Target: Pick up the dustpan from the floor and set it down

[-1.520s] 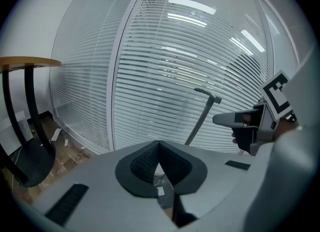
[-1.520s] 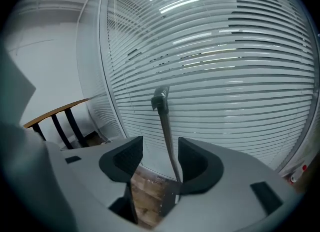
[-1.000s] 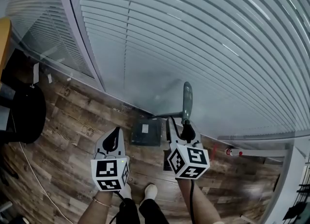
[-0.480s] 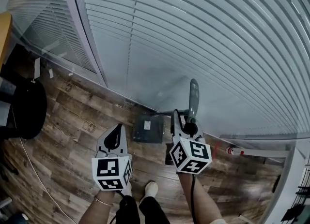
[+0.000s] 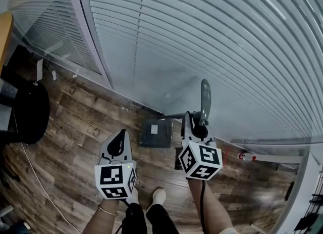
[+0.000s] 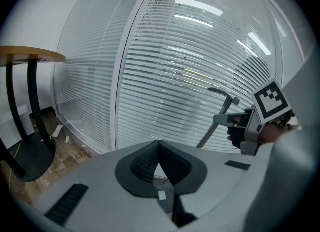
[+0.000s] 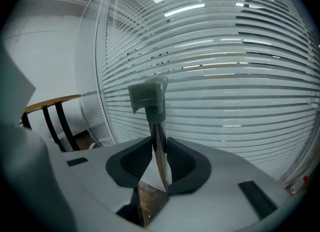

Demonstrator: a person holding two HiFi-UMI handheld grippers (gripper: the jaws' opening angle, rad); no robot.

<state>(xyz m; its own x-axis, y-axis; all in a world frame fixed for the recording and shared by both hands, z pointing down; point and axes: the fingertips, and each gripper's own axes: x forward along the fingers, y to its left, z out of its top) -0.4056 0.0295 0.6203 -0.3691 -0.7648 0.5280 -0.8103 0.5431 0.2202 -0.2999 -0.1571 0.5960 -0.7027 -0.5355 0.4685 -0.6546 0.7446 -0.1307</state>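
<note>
My right gripper has just been closing and now pinches the upright handle of the dustpan (grey grip on top). The pan sits on the floor by the blinds. My left gripper hangs nearby, jaws pressed together, empty.

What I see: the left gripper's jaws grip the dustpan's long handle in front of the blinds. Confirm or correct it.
Wrong gripper: the right gripper has the dustpan's long handle between its jaws, which have just been closing on it, in front of the blinds. The right gripper view shows it.
</note>
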